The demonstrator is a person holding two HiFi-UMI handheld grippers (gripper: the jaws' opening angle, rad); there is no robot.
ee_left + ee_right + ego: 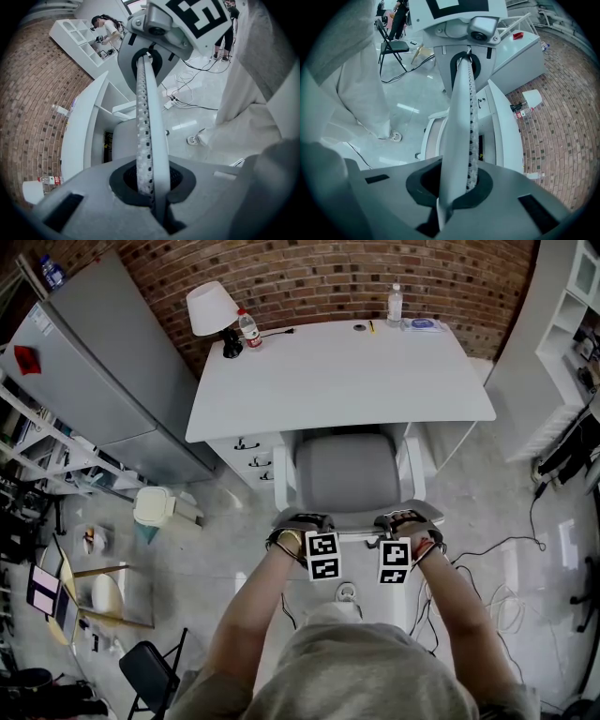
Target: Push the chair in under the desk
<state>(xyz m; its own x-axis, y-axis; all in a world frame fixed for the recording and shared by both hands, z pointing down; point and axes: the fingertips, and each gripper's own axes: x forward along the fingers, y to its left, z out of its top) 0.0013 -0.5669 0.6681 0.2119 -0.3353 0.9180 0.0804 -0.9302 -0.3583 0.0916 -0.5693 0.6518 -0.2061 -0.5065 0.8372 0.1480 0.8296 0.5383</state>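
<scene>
The chair (347, 472) has a grey seat and white armrests. Its front half sits under the white desk (337, 371), and its back faces me. My left gripper (323, 554) and right gripper (395, 561) are side by side at the top edge of the chair back, angled steeply down. The marker cubes hide their tips there, so contact with the back cannot be told. In the left gripper view the left gripper (144, 65) is shut with nothing between its jaws, and the seat (123, 140) lies beyond. The right gripper (465, 61) is shut and empty too, over the seat (436, 136).
On the desk stand a lamp (212, 307) and two bottles (249, 330) (395, 304). A drawer unit (248, 460) sits under its left end. A grey cabinet (103, 362), a white bin (155, 506), floor cables (506, 549) and a black folding chair (150, 673) surround me.
</scene>
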